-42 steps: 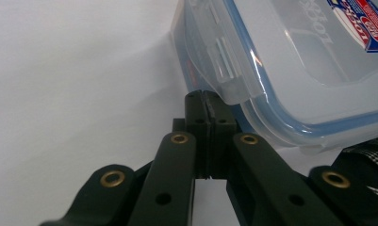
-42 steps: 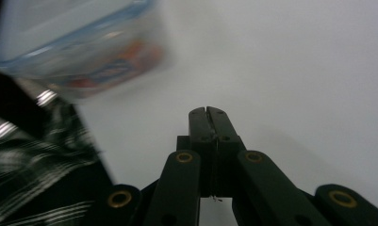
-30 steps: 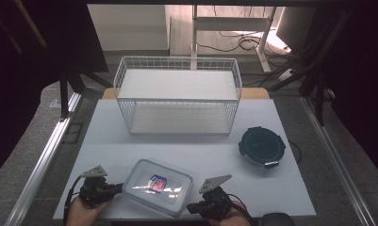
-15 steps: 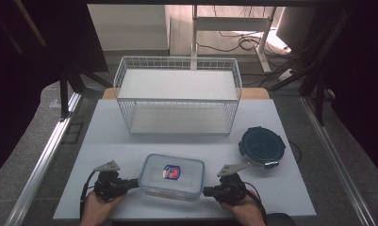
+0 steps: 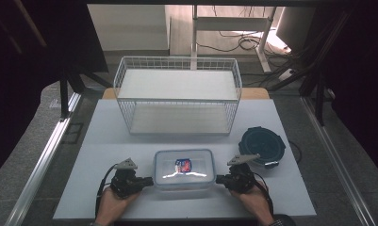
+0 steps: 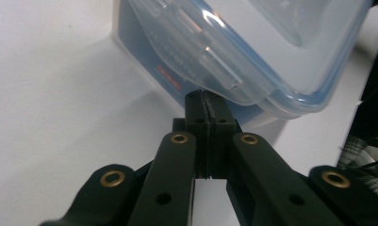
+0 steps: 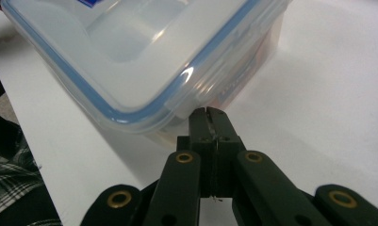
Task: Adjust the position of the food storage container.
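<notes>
A clear plastic box (image 5: 183,169) with a blue-rimmed snap lid and a red-and-blue sticker sits on the white table (image 5: 106,139), near its front edge. My left gripper (image 5: 151,180) is shut, and its tips touch the box's left end. My right gripper (image 5: 218,179) is shut too, against the right end. In the left gripper view the closed jaw tips (image 6: 206,96) sit just under the lid flap of the box (image 6: 252,42). In the right gripper view the closed tips (image 7: 209,113) sit under the lid's rim on the box (image 7: 130,52). Nothing lies between either pair of jaws.
A white wire basket (image 5: 177,100) stands behind the box at the table's middle. A dark round lidded container (image 5: 262,147) lies to the right, close behind my right gripper. Bare table lies between the box and the basket. A chequered sleeve (image 7: 7,179) shows at the table's edge.
The box has moved away from the table's front edge toward the basket and turned from skewed to square. Both hands moved forward with it, staying at its two ends.
</notes>
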The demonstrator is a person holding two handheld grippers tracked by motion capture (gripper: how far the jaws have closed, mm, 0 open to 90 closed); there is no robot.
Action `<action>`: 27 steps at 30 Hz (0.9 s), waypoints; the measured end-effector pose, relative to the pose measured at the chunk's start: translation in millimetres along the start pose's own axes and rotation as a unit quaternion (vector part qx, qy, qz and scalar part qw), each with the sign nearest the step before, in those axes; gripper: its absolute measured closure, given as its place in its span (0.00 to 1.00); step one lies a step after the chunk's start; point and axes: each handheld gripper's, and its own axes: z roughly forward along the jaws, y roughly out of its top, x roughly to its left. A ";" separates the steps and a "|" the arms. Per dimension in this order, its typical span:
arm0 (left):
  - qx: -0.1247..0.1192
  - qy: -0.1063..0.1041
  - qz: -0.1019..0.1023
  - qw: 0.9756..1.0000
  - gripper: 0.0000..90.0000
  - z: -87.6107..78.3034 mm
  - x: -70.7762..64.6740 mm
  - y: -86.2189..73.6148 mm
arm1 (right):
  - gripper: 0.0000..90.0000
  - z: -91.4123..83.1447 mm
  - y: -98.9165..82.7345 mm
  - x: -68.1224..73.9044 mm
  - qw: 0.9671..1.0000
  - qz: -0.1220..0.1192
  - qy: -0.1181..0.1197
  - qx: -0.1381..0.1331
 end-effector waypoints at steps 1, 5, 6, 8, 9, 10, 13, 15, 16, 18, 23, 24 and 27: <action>-0.001 0.004 0.002 1.000 0.99 -0.5 -0.1 -0.2 | 0.99 0.3 -0.7 0.6 1.000 -0.003 0.001 0.001; -0.012 0.022 0.004 1.000 0.93 -9.5 1.4 -3.6 | 0.96 -3.6 -3.5 3.4 1.000 -0.013 -0.008 0.003; -0.014 0.028 0.005 1.000 0.91 -12.1 2.3 -4.9 | 0.94 -5.4 -4.8 4.3 1.000 -0.019 -0.018 0.005; -0.017 0.036 0.005 0.999 0.87 -15.0 3.0 -6.8 | 0.92 -7.8 -6.3 4.7 0.999 -0.024 -0.025 0.005; -0.018 0.045 0.006 0.999 0.75 -18.0 3.0 -9.2 | 0.88 -14.3 -9.1 3.7 0.999 -0.032 -0.035 -0.005; -0.018 0.045 0.006 0.999 0.72 -18.0 3.0 -9.2 | 0.88 -14.3 -9.1 3.7 0.999 -0.032 -0.035 -0.005; -0.023 0.066 0.037 0.997 0.55 -24.0 -3.4 -13.4 | 0.76 -25.8 -10.6 3.6 0.998 -0.047 -0.042 -0.028; -0.023 0.073 0.046 0.996 0.44 -25.3 -5.9 -15.2 | 0.67 -29.7 -11.0 4.0 0.997 -0.054 -0.044 -0.036; -0.023 0.075 0.049 0.996 0.39 -26.0 -6.6 -16.5 | 0.61 -31.2 -11.4 4.1 0.997 -0.057 -0.046 -0.040; -0.023 0.075 0.048 0.996 0.30 -27.5 -6.6 -18.7 | 0.49 -32.7 -12.2 3.3 0.996 -0.059 -0.047 -0.047; -0.027 0.084 0.031 0.996 0.10 -34.1 -4.7 -25.6 | 0.15 -29.6 -14.7 1.4 0.996 -0.049 -0.029 -0.073; -0.030 0.085 0.028 0.996 0.08 -35.3 -3.9 -27.1 | 0.12 -28.2 -15.1 1.4 0.996 -0.049 -0.029 -0.072; -0.036 0.087 0.021 0.995 0.07 -36.6 -1.8 -29.4 | 0.06 -23.7 -15.9 2.2 0.997 -0.046 -0.036 -0.058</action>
